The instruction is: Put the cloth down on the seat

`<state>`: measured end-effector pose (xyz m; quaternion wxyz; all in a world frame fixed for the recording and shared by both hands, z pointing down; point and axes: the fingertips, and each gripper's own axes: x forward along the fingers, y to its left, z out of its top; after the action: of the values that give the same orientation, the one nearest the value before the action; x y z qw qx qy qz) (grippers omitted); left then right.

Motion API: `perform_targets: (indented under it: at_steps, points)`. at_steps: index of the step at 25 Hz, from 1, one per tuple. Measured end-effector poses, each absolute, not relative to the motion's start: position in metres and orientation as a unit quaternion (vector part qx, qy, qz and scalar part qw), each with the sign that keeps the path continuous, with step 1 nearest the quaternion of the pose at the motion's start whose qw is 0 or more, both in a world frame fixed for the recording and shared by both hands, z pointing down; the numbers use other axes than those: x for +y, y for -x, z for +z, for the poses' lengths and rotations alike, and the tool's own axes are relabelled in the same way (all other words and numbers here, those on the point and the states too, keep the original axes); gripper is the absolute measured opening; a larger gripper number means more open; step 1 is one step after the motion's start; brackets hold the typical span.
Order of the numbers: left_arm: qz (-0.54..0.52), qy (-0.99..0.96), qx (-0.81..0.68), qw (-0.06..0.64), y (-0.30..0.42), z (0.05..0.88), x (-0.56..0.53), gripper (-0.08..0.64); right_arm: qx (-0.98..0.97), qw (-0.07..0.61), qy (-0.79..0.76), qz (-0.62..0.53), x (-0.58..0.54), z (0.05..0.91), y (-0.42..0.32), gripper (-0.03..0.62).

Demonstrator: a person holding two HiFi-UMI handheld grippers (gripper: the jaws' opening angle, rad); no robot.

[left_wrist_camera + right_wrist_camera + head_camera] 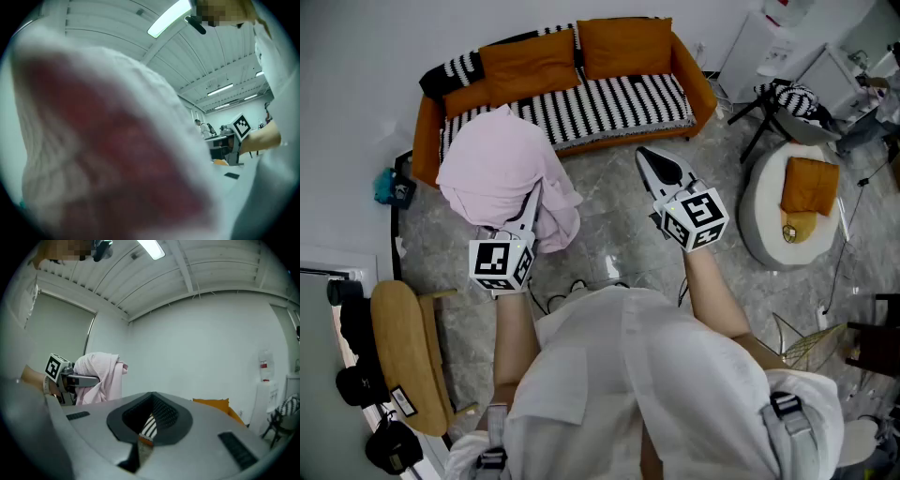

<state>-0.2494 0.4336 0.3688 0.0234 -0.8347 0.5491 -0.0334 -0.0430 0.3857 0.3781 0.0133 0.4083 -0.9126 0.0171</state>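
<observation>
We see the pink cloth (497,169) bunched up in front of the orange sofa (427,141), off its left end as the head view shows it. It is clear of the striped seat (609,103), which bears nothing but two orange cushions (623,45) along the sofa's back. The left gripper (525,217) carries the cloth. Its jaws are buried in the folds, which hang down on both sides, so we cannot see the pads themselves. Its own view is almost wholly filled by blurred fabric pressed against the lens. The right gripper (649,159) is level in front of the sofa's middle, apart from it and from the cloth. Its jaws are closed together on nothing, leaving only a slit through which the sofa's stripes show.
</observation>
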Motion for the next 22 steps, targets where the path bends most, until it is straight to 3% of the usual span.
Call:
perform_targets:
  at_steps: [22]
  points:
    - [-0.039, 0.840, 0.541, 0.017, 0.229, 0.373, 0.419, 0.201, -0.909, -0.003, -0.417, 0.015, 0.373, 0.379, 0.021, 0.011]
